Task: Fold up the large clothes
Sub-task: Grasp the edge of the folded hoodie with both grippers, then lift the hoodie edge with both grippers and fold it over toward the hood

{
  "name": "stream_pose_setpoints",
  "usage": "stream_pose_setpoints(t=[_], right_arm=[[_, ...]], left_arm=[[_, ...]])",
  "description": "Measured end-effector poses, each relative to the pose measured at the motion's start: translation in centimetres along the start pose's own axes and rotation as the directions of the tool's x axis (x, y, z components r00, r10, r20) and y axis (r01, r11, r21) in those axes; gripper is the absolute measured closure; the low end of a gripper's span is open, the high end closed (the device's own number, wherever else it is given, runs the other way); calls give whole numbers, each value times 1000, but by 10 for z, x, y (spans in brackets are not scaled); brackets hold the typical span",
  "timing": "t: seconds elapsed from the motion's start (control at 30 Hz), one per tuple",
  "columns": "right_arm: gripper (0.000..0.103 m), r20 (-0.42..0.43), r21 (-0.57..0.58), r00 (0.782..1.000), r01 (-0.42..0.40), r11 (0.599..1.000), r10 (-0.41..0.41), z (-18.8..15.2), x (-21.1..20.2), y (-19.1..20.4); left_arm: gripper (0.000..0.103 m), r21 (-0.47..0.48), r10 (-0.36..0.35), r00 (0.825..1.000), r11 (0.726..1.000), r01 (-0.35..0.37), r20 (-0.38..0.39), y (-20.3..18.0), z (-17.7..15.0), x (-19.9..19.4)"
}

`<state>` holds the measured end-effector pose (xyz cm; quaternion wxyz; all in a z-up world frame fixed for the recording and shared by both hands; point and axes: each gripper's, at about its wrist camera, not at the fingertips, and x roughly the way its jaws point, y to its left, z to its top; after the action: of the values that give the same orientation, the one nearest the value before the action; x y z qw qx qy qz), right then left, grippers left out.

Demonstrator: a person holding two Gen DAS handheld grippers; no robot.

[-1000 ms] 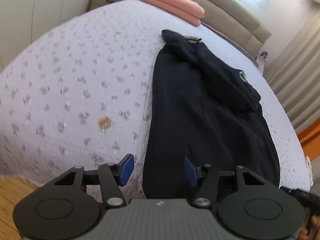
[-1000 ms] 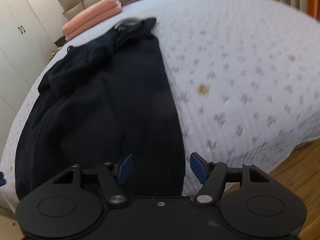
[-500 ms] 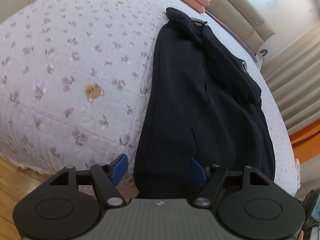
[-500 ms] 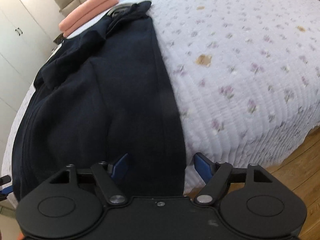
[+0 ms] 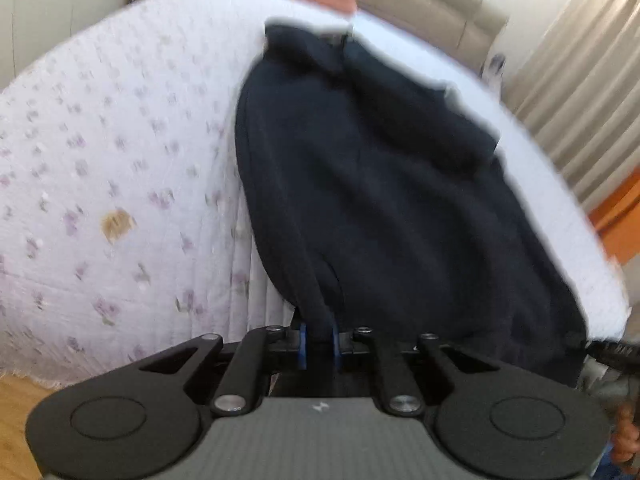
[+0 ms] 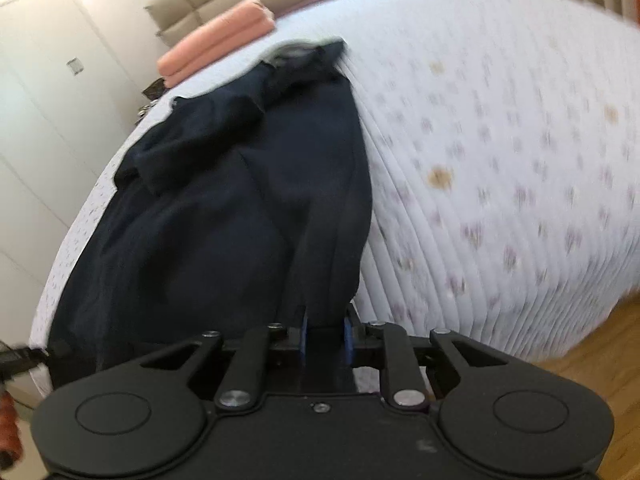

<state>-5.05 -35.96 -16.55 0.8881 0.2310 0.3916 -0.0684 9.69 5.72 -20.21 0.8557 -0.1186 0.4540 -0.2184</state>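
Both pairs of jaws, which stood wide a moment ago with the dark cloth's hem between them, have just been closing and now pinch it; the left gripper (image 5: 319, 346) holds a narrow bunch of fabric between its blue pads, and the right gripper (image 6: 326, 340) holds a slightly thicker bunch the same way. Each bite looks small, taken right at the hem, so the cloth could slide out once it takes weight; a thick garment pulled from two thin pinches may slip from one side first and fall crooked.

Outward from the pads, the dark garment (image 5: 380, 184) lies lengthwise on the bed (image 5: 100, 152), hem at the near edge, collar toward the headboard, and one sleeve lies folded across its upper part; that sleeve could tumble loose if the hem is carried forward fast. The quilt (image 6: 500, 184) is ridged near the grips and might drag along with the cloth. Folded pink bedding (image 6: 218, 40) sits beyond the collar, near enough to be struck by a long throw.
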Motion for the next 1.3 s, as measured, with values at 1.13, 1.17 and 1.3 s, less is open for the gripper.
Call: stream_pose_setpoints(t=[1.13, 1.17, 1.3], right_arm=[[56, -205, 206, 961, -141, 968, 184, -34, 65, -49], [80, -204, 213, 957, -164, 963, 208, -34, 63, -47], [91, -147, 133, 950, -255, 958, 274, -28, 37, -32]], left_arm=[[78, -295, -188, 975, 944, 146, -121, 69, -41, 32], [96, -279, -180, 976, 950, 141, -121, 66, -39, 31], [97, -220, -180, 981, 962, 159, -75, 54, -32, 12]])
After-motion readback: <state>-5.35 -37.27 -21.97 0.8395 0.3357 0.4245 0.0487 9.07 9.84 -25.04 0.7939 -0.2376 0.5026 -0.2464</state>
